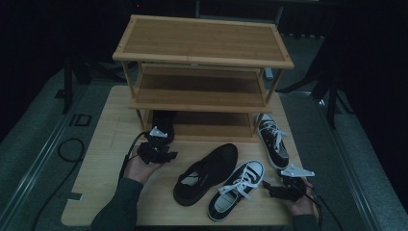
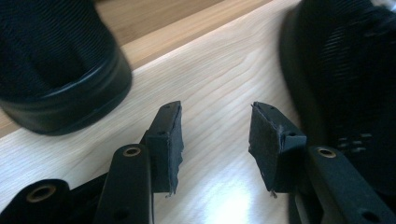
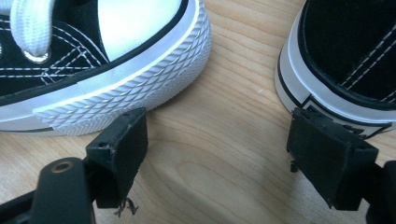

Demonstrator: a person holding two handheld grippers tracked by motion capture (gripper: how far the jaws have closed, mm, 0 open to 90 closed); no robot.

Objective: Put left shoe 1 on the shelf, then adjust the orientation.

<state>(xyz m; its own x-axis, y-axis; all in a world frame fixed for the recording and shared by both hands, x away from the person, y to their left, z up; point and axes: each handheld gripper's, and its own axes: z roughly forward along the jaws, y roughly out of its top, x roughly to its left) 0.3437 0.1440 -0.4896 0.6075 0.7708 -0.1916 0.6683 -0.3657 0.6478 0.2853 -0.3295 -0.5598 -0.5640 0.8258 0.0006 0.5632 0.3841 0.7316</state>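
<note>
We are judging the black shoe (image 1: 163, 126), sitting on the rack's bottom shelf (image 1: 211, 126) at the left gripper's (image 1: 158, 144) twelve o'clock, light and soft-sided, best pinched at its stiffer heel collar, while both grippers' fingers are standing apart, empty.

Table (image 1: 103, 195): we see pale wood.
Cable loop (image 1: 59, 150): we see it on the floor, left of the table.
Dark stand (image 1: 332, 98): right of the table.

Probably a dim studio: stand legs (image 1: 332, 103) (dark surroundings), floor cable (image 1: 72, 149).
</note>
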